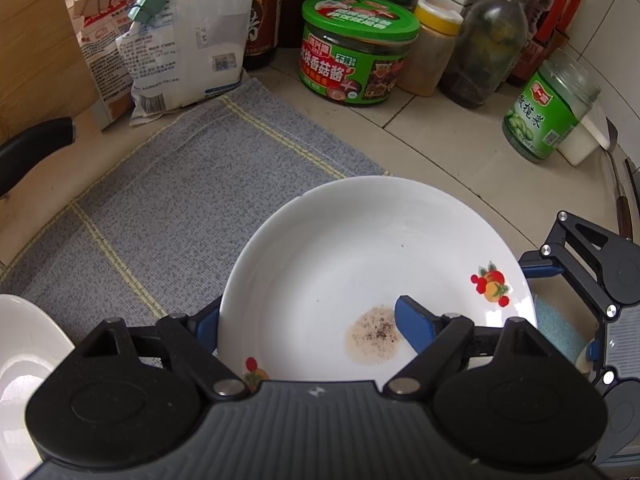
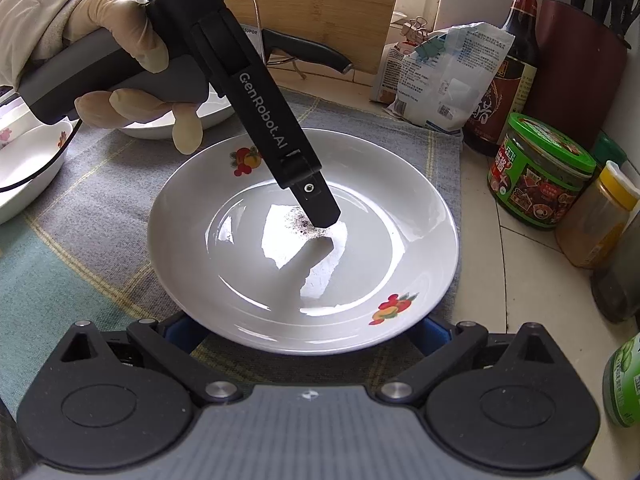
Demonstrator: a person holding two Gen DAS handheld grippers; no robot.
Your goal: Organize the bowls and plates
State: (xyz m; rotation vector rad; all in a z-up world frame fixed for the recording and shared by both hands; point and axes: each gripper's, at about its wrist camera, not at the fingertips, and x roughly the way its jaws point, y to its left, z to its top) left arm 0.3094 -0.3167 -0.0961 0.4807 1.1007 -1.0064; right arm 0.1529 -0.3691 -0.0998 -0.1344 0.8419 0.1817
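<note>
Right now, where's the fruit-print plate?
The plate lies on the grey cloth mid-frame in both wrist views, jars to its right and a white dish to its left. One left gripper finger reaches over its centre.

Plate (image 2: 304, 276) on cloth (image 2: 80, 248), jars (image 2: 540, 176) right.

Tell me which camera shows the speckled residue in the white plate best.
The left wrist view: the residue lies in full sight on the plate, beside the left gripper's finger. In the right wrist view that finger covers part of the residue, and window glare washes out the rest.
</note>
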